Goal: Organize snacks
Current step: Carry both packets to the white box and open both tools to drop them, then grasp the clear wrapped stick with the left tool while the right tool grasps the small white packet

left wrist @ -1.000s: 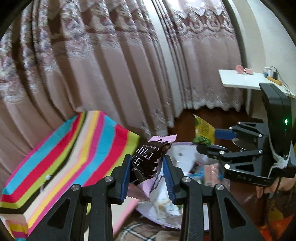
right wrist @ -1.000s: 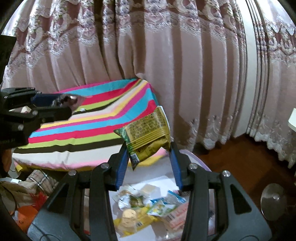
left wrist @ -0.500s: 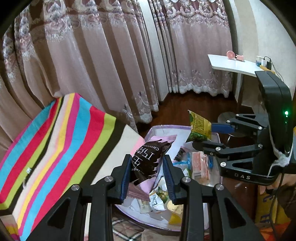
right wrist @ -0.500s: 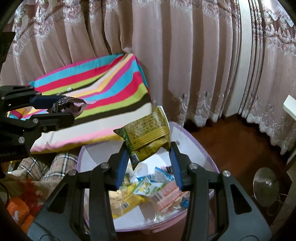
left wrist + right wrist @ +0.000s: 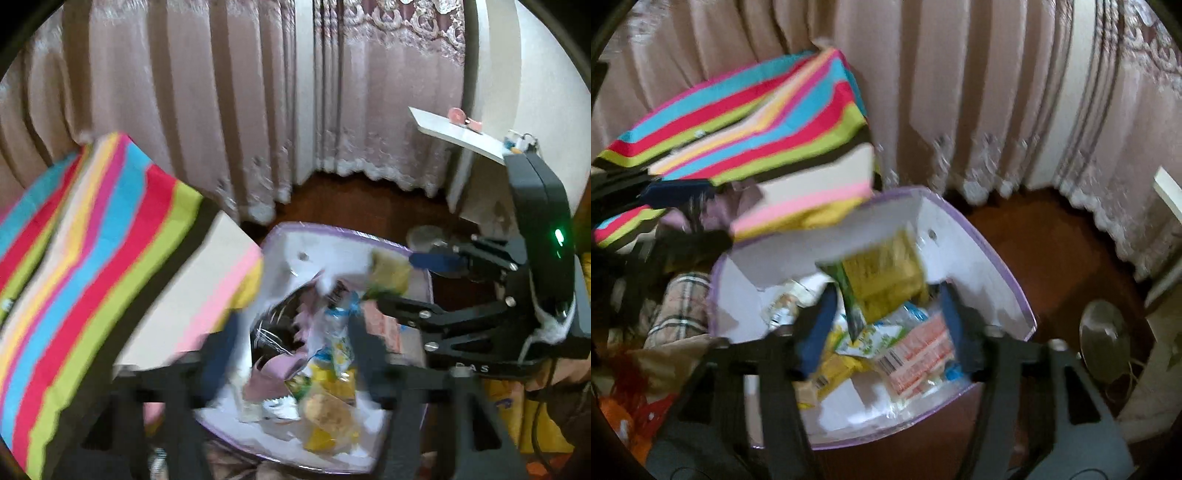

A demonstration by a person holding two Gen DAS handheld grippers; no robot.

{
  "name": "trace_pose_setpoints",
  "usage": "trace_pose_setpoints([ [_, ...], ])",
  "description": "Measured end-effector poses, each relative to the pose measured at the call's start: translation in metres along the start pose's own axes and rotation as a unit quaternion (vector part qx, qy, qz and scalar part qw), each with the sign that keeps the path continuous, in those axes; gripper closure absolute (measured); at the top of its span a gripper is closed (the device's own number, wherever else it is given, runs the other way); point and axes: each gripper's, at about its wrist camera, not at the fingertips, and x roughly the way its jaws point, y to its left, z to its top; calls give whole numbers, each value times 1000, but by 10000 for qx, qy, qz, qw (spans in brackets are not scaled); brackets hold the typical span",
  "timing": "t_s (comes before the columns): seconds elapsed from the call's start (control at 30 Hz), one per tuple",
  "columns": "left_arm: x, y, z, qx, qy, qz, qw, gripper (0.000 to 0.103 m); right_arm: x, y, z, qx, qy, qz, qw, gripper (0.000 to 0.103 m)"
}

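Snacks, sorting in progress.

Left wrist view: left gripper [image 5: 291,347] is hanging over the purple-rimmed bin [image 5: 343,232], jaws opening, pads clear of the dark chocolate wrapper [image 5: 284,332], which is blurring between them above the pile of packets [image 5: 325,402]. The right gripper [image 5: 402,278] is showing at right.

Right wrist view: right gripper [image 5: 886,325] is also opening; the green-yellow snack bag [image 5: 882,280] is sitting loose between its fingers, over the bin. Both drops are looking nearly done; whether further snacks are waiting outside the bin cannot be told.
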Motion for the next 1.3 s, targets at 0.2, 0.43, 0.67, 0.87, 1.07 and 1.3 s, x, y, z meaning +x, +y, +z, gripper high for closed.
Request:
trace_pose_setpoints([
  [0.2,19,24,-15,-384,107,-360,9986,19,17,11,11,-64,374,-141,9992,36],
  [0.43,-14,134,-30,-1426,-448,360,9881,19,33,80,72,-509,79,471,9976,33],
  [0.67,-52,330,-88,-2976,-439,1997,9325,19,106,227,156,-1409,86,1617,9767,25],
  [0.87,-62,471,-128,-3640,-86,3041,8803,19,190,355,228,-1831,240,2196,9580,25],
  [1.07,-38,564,-137,-4031,91,2961,8659,19,271,450,287,-2214,337,2469,9428,25],
  [1.3,-17,595,-120,-3666,268,2930,8826,19,320,509,339,-3531,-90,2620,8981,25],
])
